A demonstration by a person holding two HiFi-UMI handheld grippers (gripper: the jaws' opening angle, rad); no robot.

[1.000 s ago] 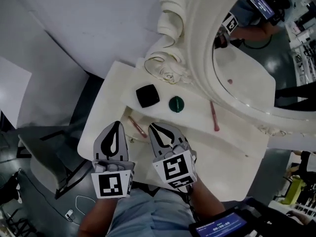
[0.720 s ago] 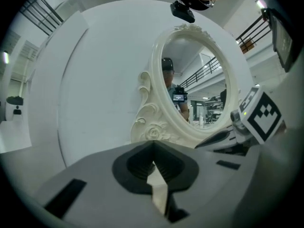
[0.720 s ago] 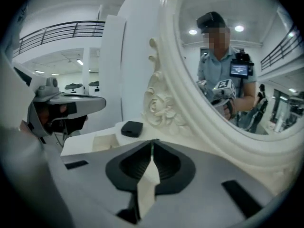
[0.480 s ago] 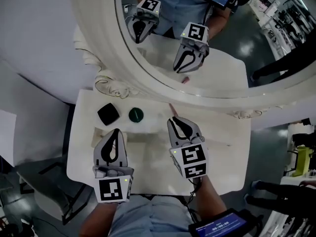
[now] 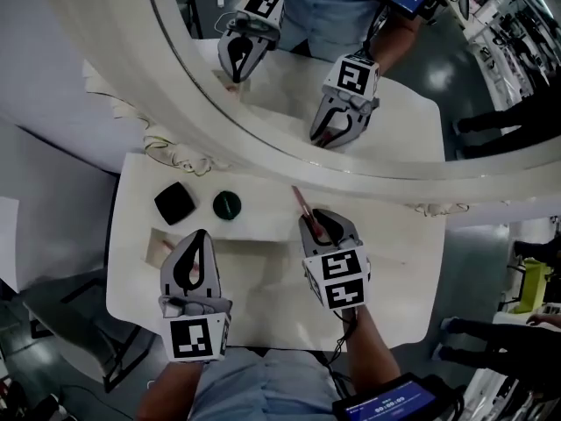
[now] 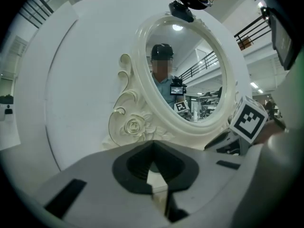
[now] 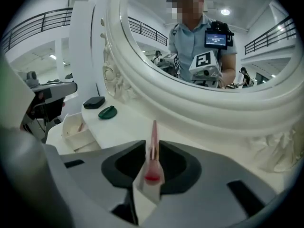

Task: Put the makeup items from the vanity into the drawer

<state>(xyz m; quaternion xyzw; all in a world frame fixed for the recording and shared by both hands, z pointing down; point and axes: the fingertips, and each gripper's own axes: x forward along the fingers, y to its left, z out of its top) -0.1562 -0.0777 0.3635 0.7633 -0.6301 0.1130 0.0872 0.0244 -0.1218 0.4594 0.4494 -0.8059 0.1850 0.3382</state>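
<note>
On the white vanity top [image 5: 394,270] a thin pink pencil [image 5: 300,200] lies near the mirror's base. My right gripper [image 5: 323,216] is over its near end. In the right gripper view the pencil [image 7: 153,132] lies between the slightly parted jaws of that gripper [image 7: 152,145], which have just been opening. A black compact [image 5: 174,203] and a round green item [image 5: 227,204] sit at the back left. My left gripper [image 5: 201,237] hovers shut and empty beside the open drawer [image 5: 154,235], which holds a pink stick [image 5: 165,246]. Its tips [image 6: 152,144] meet.
A large oval mirror in an ornate white frame [image 5: 263,152] rises behind the top and reflects both grippers. The compact [image 7: 94,101], the green item [image 7: 108,111] and the drawer [image 7: 76,129] lie left of the right gripper. The vanity's front edge is by the person's torso.
Both grippers have moved from the drawer toward the mirror. The right one travelled further right and now straddles the pink pencil, with its jaws parted a little. The head view tilted up.
</note>
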